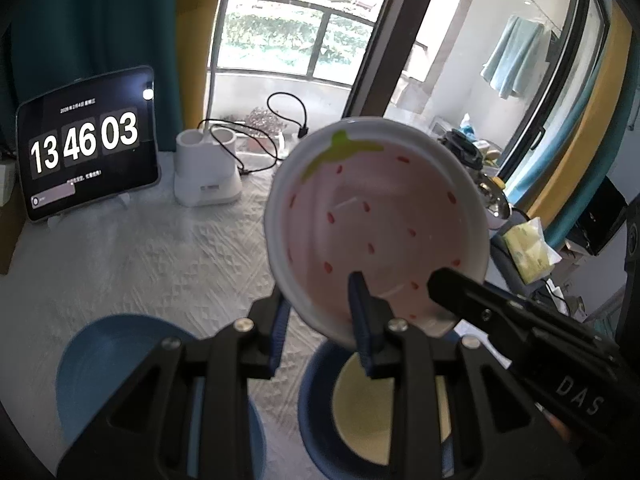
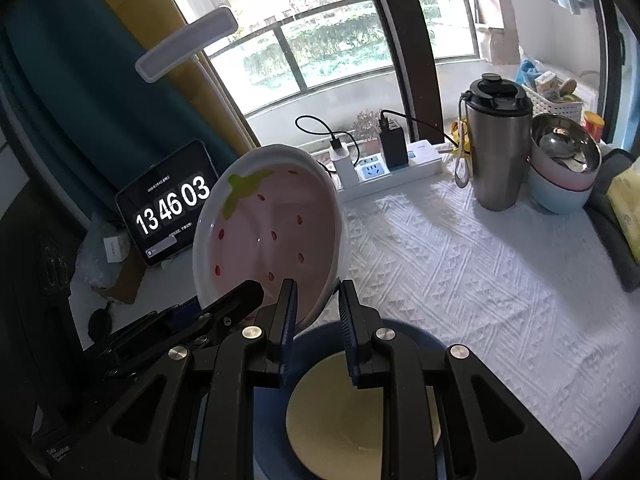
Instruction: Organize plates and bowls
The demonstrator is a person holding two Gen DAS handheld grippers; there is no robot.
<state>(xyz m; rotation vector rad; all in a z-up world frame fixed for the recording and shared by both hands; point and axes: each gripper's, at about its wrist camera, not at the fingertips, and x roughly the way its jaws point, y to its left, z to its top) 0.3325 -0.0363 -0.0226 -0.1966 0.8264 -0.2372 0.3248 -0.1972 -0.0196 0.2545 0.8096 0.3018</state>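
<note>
A pink strawberry-pattern bowl point(image 1: 372, 216) with a white rim is held tilted in the air above the table by both grippers. My left gripper point(image 1: 318, 292) is shut on its near rim, one blue pad inside and one outside. My right gripper point(image 2: 318, 284) is shut on the same bowl point(image 2: 272, 232) a little further along the rim. Its black finger point(image 1: 452, 288) shows in the left wrist view. Below the bowl a blue bowl point(image 2: 404, 334) holds a pale yellow dish point(image 2: 340, 420). A blue plate point(image 1: 100, 364) lies to the left on the cloth.
At the back stand a tablet clock point(image 1: 86, 144), a white holder point(image 1: 206, 168), a power strip with chargers point(image 2: 384, 168), a steel tumbler point(image 2: 498, 140) and stacked bowls with a steel one on top point(image 2: 564, 168). The white patterned tablecloth point(image 2: 460, 264) spreads to the right.
</note>
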